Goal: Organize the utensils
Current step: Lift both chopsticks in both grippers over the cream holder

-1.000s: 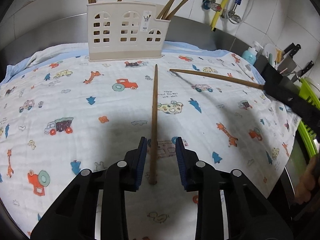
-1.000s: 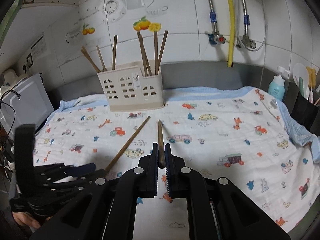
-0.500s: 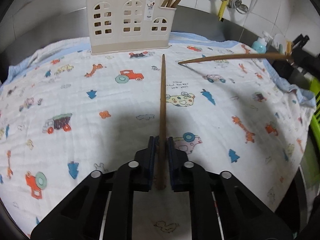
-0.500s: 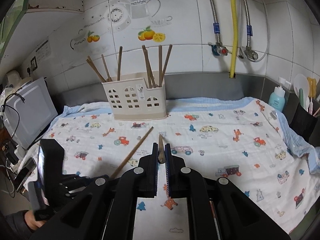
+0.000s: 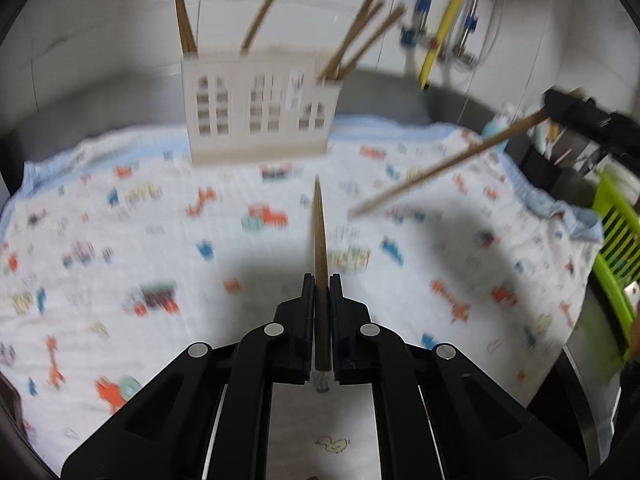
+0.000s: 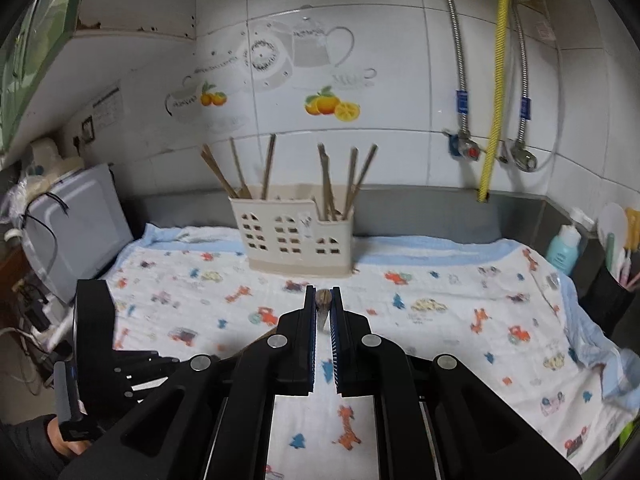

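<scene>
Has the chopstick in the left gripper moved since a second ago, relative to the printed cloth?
Yes. The chopstick, then flat on the cloth, is now clamped in the left gripper and raised, tip toward the utensil holder.

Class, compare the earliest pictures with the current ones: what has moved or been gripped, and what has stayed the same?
The left gripper, open around a chopstick lying on the cloth a second ago, shut on that chopstick and lifted it. The right gripper kept hold of its own chopstick and raised it, tip tilting down. The utensil holder and the patterned cloth stayed put.
</scene>
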The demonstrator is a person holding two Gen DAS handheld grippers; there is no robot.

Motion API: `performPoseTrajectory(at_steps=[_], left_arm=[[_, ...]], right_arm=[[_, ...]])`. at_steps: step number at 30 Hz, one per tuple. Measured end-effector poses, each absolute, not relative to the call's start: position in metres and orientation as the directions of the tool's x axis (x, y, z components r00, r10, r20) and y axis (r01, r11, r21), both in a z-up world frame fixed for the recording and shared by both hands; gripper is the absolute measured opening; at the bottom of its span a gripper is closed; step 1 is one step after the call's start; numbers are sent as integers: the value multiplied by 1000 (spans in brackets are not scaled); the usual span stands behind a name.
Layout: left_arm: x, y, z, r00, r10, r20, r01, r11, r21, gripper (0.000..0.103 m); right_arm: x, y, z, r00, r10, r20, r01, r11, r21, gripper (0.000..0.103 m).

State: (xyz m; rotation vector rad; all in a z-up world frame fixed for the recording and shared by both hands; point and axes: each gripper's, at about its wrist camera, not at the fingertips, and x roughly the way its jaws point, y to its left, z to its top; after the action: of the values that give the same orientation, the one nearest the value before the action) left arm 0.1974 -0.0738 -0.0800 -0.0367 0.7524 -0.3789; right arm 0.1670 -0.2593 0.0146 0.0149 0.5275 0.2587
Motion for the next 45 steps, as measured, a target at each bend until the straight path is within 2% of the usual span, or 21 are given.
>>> performPoseTrajectory(at_steps=[6,17,31,38,45], left_arm=[[201,-63,-40,724,-379,-577,357,921,-157,6],[219,-49,1,751,-406,-521,396,908,-136,6],[254,-40,56,803,-352,-481,375,925,-52,6],[270,-42,100,854,-327,-404,356,935,-4,6],[292,-51,145,905,-290,-312,321,946,51,6]], right_arm=[[180,-256,41,816,294,-498,-288,953,89,7],[204,-242,90,802,370,-468,-367,924,102,7],[255,-209,156,859,316,-403,-363,931,-43,7],[300,-209,155,876,248,-414,-303,950,-72,7],[328,-216,149,861,271,-431,-305,952,-10,6]])
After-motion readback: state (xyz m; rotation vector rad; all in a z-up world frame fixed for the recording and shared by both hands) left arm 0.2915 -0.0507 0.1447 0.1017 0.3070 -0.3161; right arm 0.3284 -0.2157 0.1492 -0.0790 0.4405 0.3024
